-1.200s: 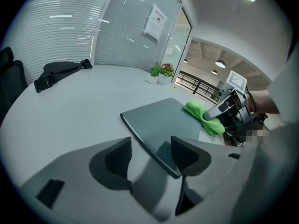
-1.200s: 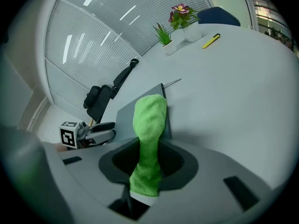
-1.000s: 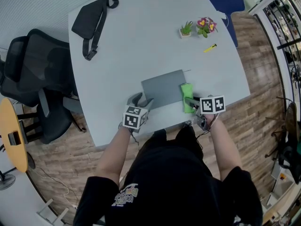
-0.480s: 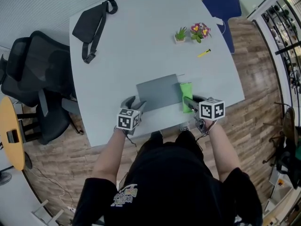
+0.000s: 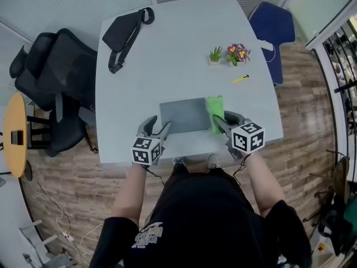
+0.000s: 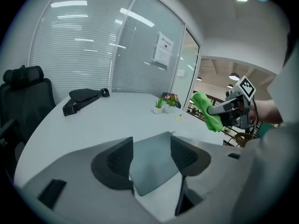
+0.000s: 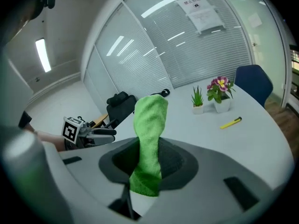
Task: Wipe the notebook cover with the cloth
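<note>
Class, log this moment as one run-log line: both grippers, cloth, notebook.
left gripper: open, jaws astride near corner of notebook | right gripper: shut on cloth | cloth: green, held in air beside notebook

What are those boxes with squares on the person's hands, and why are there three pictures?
There is no robot: a person holds tongs in each hand, and the squared cubes are part of them. One picture comes from a camera on the person's head, looking down; the other two come from cameras riding on the tongs. On the table lie a grey notebook, a black bag, two small potted plants and a yellow pen-like thing. The right tongs pinch a green cloth. The left tongs are open at the notebook's near corner, holding nothing.
</note>
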Available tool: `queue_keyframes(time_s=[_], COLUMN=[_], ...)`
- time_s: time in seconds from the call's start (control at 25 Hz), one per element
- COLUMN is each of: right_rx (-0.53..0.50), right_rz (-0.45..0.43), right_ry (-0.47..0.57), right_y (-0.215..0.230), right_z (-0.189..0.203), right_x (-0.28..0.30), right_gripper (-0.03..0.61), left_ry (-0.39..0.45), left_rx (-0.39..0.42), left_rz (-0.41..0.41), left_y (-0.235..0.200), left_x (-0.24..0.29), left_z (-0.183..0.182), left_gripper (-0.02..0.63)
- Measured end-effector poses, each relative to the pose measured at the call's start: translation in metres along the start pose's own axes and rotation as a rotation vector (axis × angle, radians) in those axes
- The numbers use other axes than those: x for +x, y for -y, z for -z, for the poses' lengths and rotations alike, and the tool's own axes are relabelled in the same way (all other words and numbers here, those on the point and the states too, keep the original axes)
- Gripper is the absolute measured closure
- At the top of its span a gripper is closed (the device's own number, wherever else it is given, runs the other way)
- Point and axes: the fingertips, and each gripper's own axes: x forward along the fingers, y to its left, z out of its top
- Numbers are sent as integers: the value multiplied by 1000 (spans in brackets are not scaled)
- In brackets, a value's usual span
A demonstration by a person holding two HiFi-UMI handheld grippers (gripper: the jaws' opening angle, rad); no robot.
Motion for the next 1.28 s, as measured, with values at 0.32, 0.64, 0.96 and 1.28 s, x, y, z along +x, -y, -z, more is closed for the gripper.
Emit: queue_keyframes(time_s=[0.32, 0.64, 0.96, 1.28], right_rx=[-151, -252, -258, -244], right_rz=[-155, -314, -358, -294], right_ry=[96, 175, 164, 191], right_y=[-25, -74, -112, -164], right_z=[-46, -65, -46, -18], right_x=[-41, -66, -66, -74], right_gripper=[468, 468, 468, 468], left_ry=[185, 296, 322, 354], left_rx=[37, 46, 26, 41], left_rz=[-108, -266, -303, -288], left_y=[75, 132, 144, 133], left_x=[-57, -134, -176, -229], left_z=[-63, -69, -47, -25], left_gripper=[543, 607, 607, 607])
